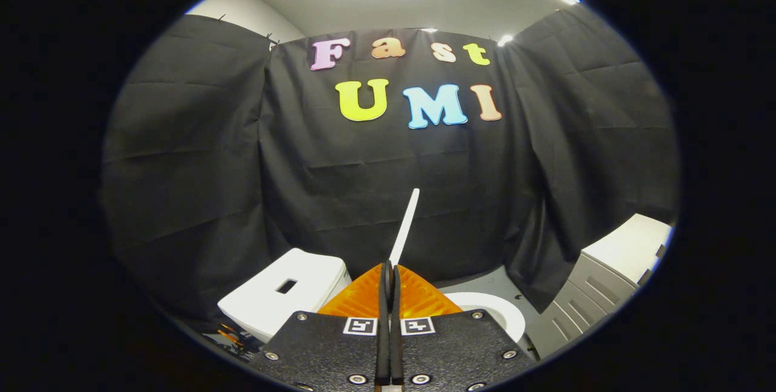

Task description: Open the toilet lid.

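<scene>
The white toilet lid (405, 227) shows edge-on as a thin strip rising from between my fingertips, tilted slightly to the right. My gripper (390, 269) is shut on the lid's lower edge, with the fingers pressed close together. Left of the fingers is the white toilet tank (267, 304), which has a dark slot on top. To the right of the fingers, part of the white seat ring (497, 313) curves around the bowl. The gripper body hides the rest of the bowl.
A white and grey cabinet (612, 271) stands at the right, close to the toilet. Black cloth walls close the booth behind and on both sides. A strip of grey floor (497, 283) lies between the toilet and the back cloth.
</scene>
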Demonstrator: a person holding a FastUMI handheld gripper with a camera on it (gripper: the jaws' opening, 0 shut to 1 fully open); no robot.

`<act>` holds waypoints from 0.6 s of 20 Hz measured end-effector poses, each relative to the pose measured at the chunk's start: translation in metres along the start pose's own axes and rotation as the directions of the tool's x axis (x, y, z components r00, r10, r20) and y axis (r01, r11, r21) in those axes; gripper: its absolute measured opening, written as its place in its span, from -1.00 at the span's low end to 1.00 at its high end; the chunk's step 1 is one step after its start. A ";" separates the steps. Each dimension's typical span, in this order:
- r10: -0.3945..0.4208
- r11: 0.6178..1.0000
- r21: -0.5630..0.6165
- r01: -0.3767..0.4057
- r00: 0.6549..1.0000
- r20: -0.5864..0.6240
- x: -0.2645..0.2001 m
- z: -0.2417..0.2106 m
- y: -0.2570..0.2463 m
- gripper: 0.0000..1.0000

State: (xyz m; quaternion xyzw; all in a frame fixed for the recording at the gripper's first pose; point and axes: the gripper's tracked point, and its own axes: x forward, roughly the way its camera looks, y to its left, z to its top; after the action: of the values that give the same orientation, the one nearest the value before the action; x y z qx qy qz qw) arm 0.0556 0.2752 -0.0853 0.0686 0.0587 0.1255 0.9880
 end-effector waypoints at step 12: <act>0.098 0.992 -0.082 -0.097 0.995 0.004 0.016 0.013 0.087 -1.00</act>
State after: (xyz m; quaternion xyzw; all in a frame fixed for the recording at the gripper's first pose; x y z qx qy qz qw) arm 0.0514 0.3610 -0.0614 0.0312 0.0463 0.1757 0.9829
